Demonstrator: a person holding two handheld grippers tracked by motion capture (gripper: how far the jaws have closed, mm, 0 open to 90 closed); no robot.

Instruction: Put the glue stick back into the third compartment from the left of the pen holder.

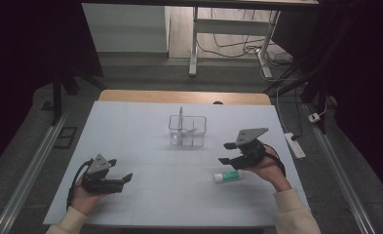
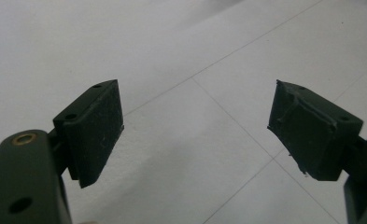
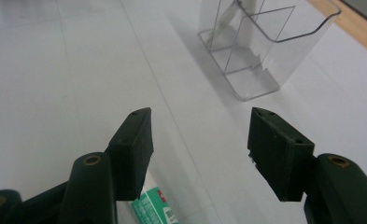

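Tube on the bench, both grippers empty

The toothpaste tube (image 1: 229,176) lies flat near the bench's (image 1: 145,146) right edge, just below the gaping right gripper (image 1: 228,152); the left gripper (image 1: 125,177) gapes near the front-left corner.

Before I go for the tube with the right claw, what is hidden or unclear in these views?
- Toothpaste tube: right gripper view, cut off by the bottom edge and partly behind the right claw; label too small to read in the high view.
- Clear organizer: high view, contents too small to identify.
- Organizer top: right gripper view, cut off by the upper edge.
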